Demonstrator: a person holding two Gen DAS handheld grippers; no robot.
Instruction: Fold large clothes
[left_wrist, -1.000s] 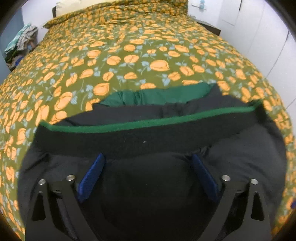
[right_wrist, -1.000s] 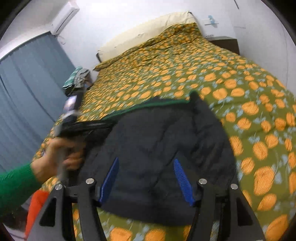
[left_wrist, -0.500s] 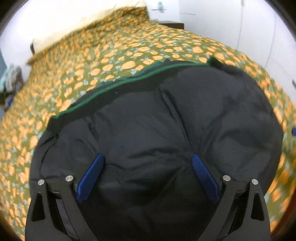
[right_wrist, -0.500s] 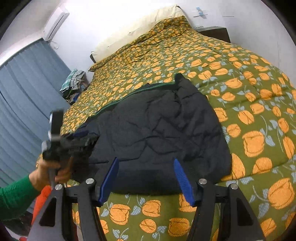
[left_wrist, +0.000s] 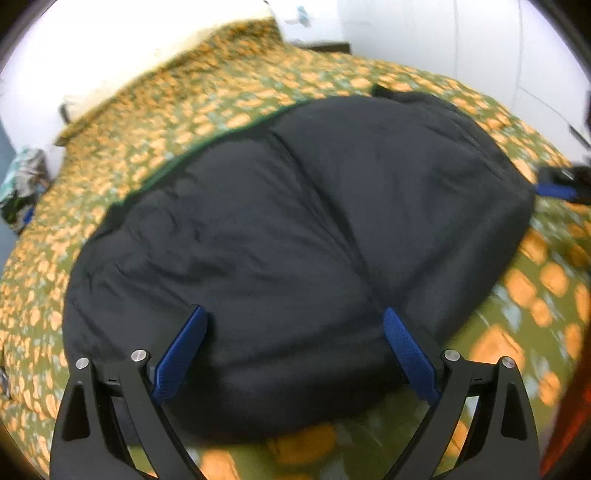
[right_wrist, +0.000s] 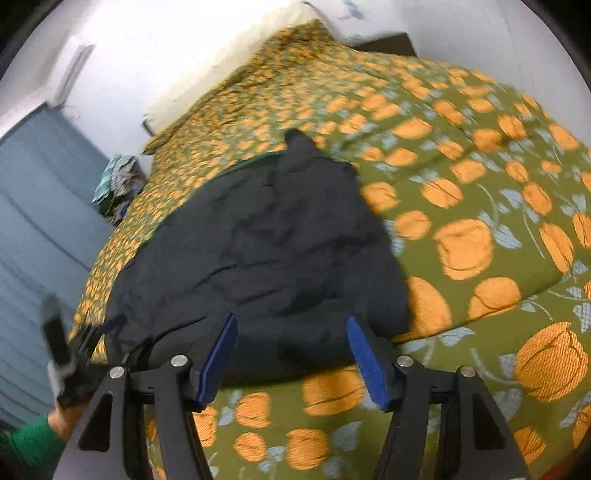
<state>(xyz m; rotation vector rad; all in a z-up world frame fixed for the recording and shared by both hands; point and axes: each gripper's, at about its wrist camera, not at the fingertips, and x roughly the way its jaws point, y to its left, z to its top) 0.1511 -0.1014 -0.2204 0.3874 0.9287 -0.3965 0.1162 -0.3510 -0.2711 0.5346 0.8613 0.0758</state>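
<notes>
A black padded jacket (left_wrist: 295, 203) lies folded on the bed, a thin green trim (left_wrist: 221, 134) along its far edge. My left gripper (left_wrist: 293, 317) hovers open over the jacket's near edge with nothing between its blue pads. My right gripper (right_wrist: 291, 323) is also open, above the near edge of the jacket (right_wrist: 266, 240), and holds nothing. In the right wrist view the left gripper (right_wrist: 74, 350) shows at the jacket's left corner, held by a hand in a green sleeve (right_wrist: 26, 443). A blue pad of the right gripper (left_wrist: 557, 190) shows at the jacket's right side.
The bed cover (right_wrist: 480, 240) is green with orange flowers. A cream pillow (right_wrist: 229, 62) lies at the head, a dark nightstand (right_wrist: 384, 44) behind. A heap of clothes (right_wrist: 118, 177) sits left of the bed by a blue curtain (right_wrist: 33, 229). White cupboards (left_wrist: 480, 55) stand on the right.
My left gripper has pulled back from the green-trimmed far edge to the jacket's near edge and has rolled. The green lining no longer shows. My right gripper has sunk toward the near edge.
</notes>
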